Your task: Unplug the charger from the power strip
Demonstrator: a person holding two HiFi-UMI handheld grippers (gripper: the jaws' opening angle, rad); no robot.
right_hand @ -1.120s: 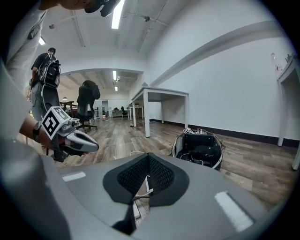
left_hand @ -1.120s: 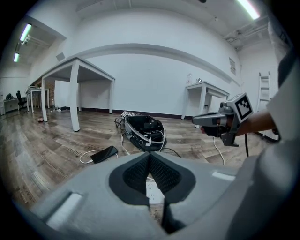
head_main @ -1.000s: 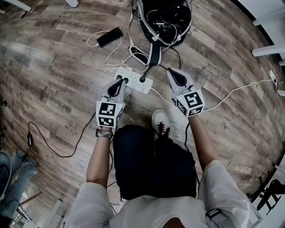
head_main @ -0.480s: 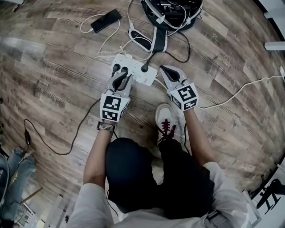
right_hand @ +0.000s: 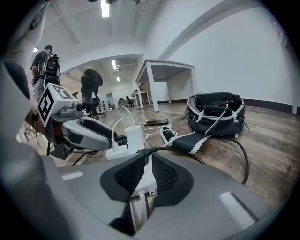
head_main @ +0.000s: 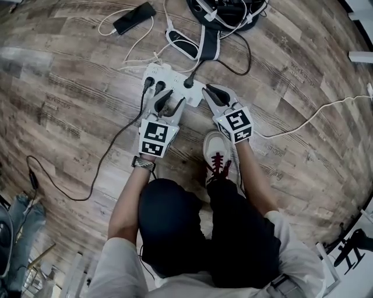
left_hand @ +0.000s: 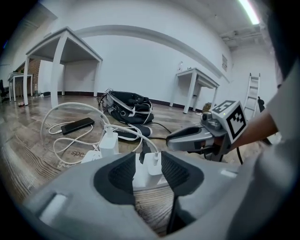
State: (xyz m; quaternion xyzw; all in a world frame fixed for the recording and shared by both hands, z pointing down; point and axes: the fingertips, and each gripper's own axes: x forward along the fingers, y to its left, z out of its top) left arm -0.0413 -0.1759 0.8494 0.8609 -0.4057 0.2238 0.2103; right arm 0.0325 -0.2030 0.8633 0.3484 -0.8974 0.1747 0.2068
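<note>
left gripper (head_main: 174, 97): jaws apart, just been opening; charger sits between them, pads not clamped on it
right gripper (head_main: 207, 91): jaws closed on the near right end of the power strip, strip body fills the gap between the pads
charger (left_hand: 152, 164): small white block, upright, plugged into the power strip, white lead running off its top
power strip (head_main: 176, 78): white, flat on the wood floor (head_main: 70, 75), just ahead of the person's shoe (head_main: 218, 155)
other plugs: three black ones in the strip, two at its left end (head_main: 149, 82), one near the right end (head_main: 189, 82); a taller white adapter (left_hand: 110, 141) further along
beyond the strip: phone (head_main: 134, 17) on a white cable, black bag (head_main: 228, 8)
grippers: side by side, both angled down at the strip
</note>
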